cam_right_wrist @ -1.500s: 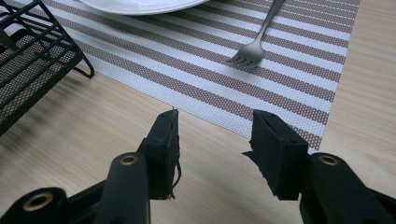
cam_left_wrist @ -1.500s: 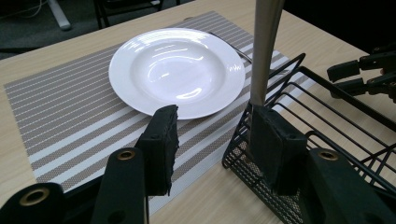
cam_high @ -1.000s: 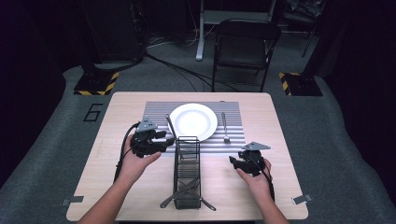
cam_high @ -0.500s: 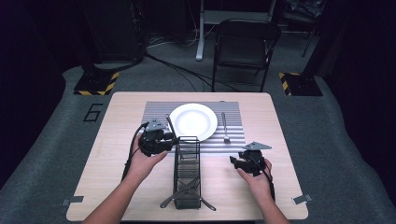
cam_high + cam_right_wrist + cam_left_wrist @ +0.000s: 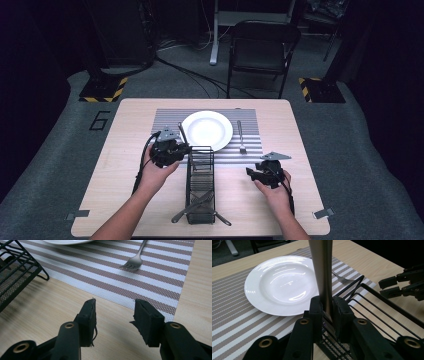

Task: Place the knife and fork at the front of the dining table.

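High view: left claw [image 5: 176, 148] at far end of black wire cutlery caddy [image 5: 200, 184], just beside white round ceramic plate [image 5: 207, 130] on striped placemat [image 5: 250, 146]; jaws just closing, now clenched on flat steel utensil handle [image 5: 182, 134]. Right claw [image 5: 259, 174] parked on wooden table [image 5: 125, 150].

Left gripper view: pads [image 5: 315, 312] pinch handle [image 5: 322, 272] low, blade-thin, upright. Judgement: stiff, light, slippery metal; may pivot in pinch; hold nearer middle.

Right gripper view: right claw [image 5: 115, 315] released, nothing between; steel fork [image 5: 135, 258] on placemat beyond.
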A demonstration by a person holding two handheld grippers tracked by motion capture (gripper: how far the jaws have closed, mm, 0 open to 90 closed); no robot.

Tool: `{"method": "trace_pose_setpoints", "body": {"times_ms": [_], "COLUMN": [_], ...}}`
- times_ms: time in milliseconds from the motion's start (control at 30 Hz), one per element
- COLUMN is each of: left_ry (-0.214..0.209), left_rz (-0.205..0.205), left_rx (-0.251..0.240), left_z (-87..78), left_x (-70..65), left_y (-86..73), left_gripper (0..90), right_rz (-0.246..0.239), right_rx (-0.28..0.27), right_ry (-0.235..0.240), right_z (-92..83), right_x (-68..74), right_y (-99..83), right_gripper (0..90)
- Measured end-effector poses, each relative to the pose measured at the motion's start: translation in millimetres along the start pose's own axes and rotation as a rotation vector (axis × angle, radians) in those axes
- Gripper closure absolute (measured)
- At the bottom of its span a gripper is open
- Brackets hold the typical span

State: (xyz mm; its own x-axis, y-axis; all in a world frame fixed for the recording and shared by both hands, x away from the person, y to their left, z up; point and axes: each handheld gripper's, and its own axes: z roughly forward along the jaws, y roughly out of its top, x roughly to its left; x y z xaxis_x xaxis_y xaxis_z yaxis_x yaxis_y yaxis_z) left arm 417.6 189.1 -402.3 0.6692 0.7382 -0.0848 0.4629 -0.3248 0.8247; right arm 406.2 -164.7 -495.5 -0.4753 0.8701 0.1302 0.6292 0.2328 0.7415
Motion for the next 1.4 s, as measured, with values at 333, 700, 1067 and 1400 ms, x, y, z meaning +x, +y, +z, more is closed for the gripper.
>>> {"method": "trace_pose_setpoints", "body": {"times_ms": [333, 700, 1067, 1400], "left_ry": [-0.017, -0.030, -0.034, -0.024], "left_rz": [0.017, 0.014, 0.049, 0.069], "left_rx": [-0.002, -0.028, -0.049, -0.039], "left_z": [-3.5, 3.6, 10.3, 11.9], "left_x": [-7.0, -12.0, -18.3, -22.1], "left_y": [-1.4, 0.9, 2.8, 5.3], "left_gripper": [80.9, 81.5, 81.8, 82.0], "right_rz": [0.004, 0.007, 0.019, 0.021], "right_rx": [0.003, 0.004, 0.001, 0.002], "right_ry": [0.001, -0.001, 0.002, 0.000], "right_z": [0.8, 1.6, 1.4, 1.8], "right_x": [-1.5, -3.2, -4.5, -5.3], "right_y": [-0.5, -0.9, -1.1, -1.4], "right_gripper": [52.3, 52.8, 53.2, 53.5]}}
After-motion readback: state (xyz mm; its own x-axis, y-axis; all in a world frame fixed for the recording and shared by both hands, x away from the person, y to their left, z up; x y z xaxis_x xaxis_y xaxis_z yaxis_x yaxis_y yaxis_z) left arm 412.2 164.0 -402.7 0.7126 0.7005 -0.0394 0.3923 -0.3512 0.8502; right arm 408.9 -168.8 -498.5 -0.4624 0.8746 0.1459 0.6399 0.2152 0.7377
